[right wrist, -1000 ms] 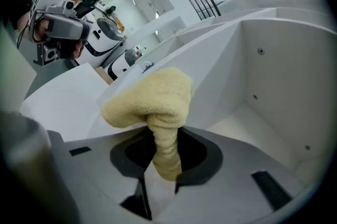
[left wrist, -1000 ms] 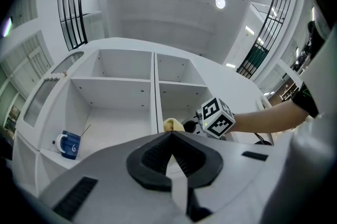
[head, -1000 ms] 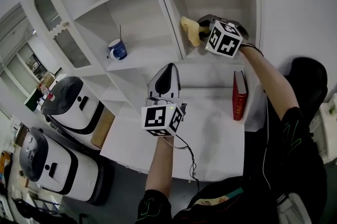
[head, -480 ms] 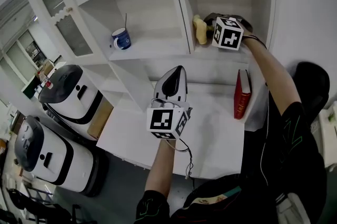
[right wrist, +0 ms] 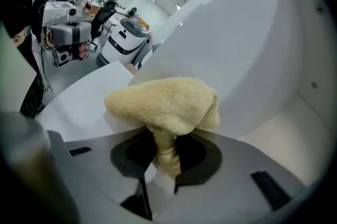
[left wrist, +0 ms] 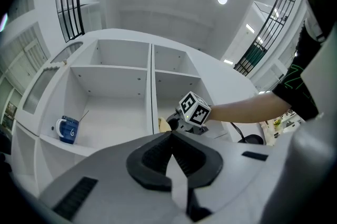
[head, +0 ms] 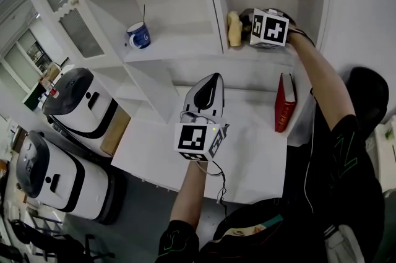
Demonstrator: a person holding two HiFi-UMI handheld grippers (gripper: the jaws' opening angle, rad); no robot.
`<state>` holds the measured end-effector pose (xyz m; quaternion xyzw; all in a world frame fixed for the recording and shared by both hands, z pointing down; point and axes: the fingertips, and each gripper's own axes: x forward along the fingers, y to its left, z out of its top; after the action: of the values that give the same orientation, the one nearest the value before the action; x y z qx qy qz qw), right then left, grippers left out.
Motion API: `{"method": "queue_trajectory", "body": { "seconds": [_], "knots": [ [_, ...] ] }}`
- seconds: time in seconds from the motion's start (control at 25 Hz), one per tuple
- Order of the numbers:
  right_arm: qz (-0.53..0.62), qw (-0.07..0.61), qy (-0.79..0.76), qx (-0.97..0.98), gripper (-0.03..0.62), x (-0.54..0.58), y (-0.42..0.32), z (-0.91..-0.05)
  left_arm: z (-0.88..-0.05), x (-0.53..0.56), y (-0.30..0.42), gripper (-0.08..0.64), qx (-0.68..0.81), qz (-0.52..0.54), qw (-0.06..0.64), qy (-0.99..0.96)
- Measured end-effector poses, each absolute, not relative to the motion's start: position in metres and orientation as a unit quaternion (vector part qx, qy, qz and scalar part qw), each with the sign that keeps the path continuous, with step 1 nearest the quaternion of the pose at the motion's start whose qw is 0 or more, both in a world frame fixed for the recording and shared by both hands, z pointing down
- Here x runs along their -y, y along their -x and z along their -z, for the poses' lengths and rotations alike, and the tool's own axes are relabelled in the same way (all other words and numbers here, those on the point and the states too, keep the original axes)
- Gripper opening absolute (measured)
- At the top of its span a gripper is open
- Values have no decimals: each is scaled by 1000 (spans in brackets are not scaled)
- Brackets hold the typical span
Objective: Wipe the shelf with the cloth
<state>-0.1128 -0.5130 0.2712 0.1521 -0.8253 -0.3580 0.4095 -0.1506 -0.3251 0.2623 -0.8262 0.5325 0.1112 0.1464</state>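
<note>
A white shelf unit [head: 179,14] spans 10 to 1 o'clock above the white counter [head: 247,150]. The left tongs [head: 209,81], closed on nothing, hover over the counter. At 1 o'clock the right tongs [head: 242,28] pinch a yellow cloth [head: 234,28] in the right-hand compartment, just beside the divider. A red book [head: 284,104] stands at 3 o'clock and a blue mug [head: 138,36] at 10.

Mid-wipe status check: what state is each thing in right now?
yellow cloth: bunched, beside the shelf divider.
right gripper: shut on the yellow cloth.
left gripper: shut, empty.
blue mug: upright, thin stick inside.
red book: closed, standing on edge.
</note>
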Motion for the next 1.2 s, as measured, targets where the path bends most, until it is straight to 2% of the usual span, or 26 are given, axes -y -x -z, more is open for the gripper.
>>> {"method": "queue_trajectory", "body": {
  "seconds": [0.48,0.8,1.04,1.2],
  "knots": [
    [388,378,-92,835,101,459,118,-270,-264,329,136,0,-523,-109,146,832],
    [452,348,-61,819,106,407,124,-269,-267,325,136,0,-530,-118,141,828],
    [475,269,-57,836,109,359,134,-262,-267,312,172,0,-568,-153,118,800],
    [457,168,-65,871,109,323,147,-256,-268,299,203,0,-606,-173,111,768]
  ]
}}
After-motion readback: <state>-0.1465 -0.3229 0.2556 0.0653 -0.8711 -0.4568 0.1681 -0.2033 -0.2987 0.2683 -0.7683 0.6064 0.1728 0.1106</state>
